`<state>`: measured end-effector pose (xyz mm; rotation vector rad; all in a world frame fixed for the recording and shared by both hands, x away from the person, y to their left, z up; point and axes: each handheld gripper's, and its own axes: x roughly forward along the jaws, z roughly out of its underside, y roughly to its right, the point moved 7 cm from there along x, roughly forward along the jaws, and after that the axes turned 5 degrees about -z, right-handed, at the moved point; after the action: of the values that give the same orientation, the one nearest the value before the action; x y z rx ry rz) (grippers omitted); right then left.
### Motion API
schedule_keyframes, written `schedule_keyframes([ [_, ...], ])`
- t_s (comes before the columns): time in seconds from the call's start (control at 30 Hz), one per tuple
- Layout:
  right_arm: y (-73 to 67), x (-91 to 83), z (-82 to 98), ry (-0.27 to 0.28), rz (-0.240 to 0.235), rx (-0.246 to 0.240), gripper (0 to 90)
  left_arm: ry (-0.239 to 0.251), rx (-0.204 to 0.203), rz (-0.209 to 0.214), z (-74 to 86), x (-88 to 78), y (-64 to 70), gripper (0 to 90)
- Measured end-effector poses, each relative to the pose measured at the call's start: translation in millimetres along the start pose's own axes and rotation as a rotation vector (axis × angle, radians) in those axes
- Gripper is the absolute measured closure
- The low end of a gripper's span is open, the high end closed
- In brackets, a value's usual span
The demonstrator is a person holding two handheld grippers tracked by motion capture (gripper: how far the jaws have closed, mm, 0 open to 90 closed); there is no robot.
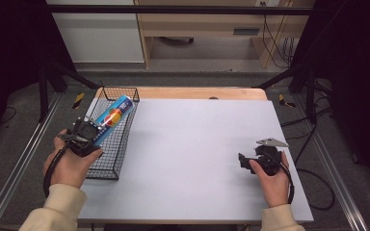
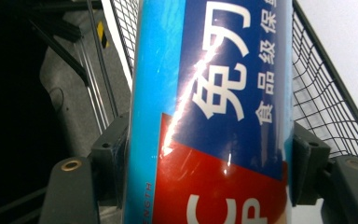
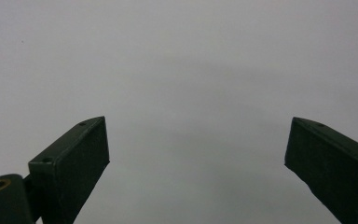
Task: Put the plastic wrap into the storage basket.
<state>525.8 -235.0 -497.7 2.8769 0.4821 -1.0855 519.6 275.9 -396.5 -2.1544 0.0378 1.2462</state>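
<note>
Hands at work over a grey-topped desk (image 1: 192, 159): the person's left gripper (image 1: 90, 133) pinches a blue, red-banded box of food-grade cling wrap (image 1: 112, 118) near the desk's left edge, the long carton raised at a slant above a black wire basket (image 1: 120, 154) that sits along that edge, running from near the far left corner toward the middle of that side. In the left gripper view the carton (image 2: 214, 112) stands between the two black jaws, both pads pressed against its sides (white Chinese characters run up its dark blue panel, with a red band and large white letters below), and the basket's mesh wall (image 2: 326, 112) shows just behind it to the right. In the high view the carton's far end points toward the basket's far rim, while its near end is gripped above the basket's left wall. Well apart, near the desk's right edge and closer to the near side, the right gripper (image 1: 245, 161) rests low over bare desktop in the person's right hand (image 1: 274, 180), a grey three-cornered plate (image 1: 271, 142) on top of it. The right gripper view has its jaws spread wide with nothing between them, grey desk surface (image 3: 191, 70) ahead. Cream sleeves (image 1: 58, 204) enter from the near edge.
</note>
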Motion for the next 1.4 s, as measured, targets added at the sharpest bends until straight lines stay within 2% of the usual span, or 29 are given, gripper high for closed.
schedule_keyframes([
  [0.3,-0.6,0.4,-0.3,0.002,-0.009,-0.003,6.6,-0.048,-0.009,0.004,-2.5,6.0,0.1,31.3],
  [0.5,-0.8,0.6,0.2,-0.002,-0.013,-0.001,6.6,-0.078,-0.035,0.012,-2.6,10.4,-1.5,31.4],
  [0.63,-0.8,1.0,0.1,-0.002,-0.017,0.000,6.6,-0.101,-0.069,0.033,-1.2,14.4,-3.4,31.4],
  [1.0,-1.5,0.8,0.0,-0.001,-0.025,0.001,6.7,-0.163,-0.069,0.040,-1.2,26.7,2.0,31.5],
  [1.4,-3.1,2.8,0.3,-0.006,-0.030,-0.012,6.7,-0.213,-0.045,0.054,0.5,39.2,6.2,31.5],
])
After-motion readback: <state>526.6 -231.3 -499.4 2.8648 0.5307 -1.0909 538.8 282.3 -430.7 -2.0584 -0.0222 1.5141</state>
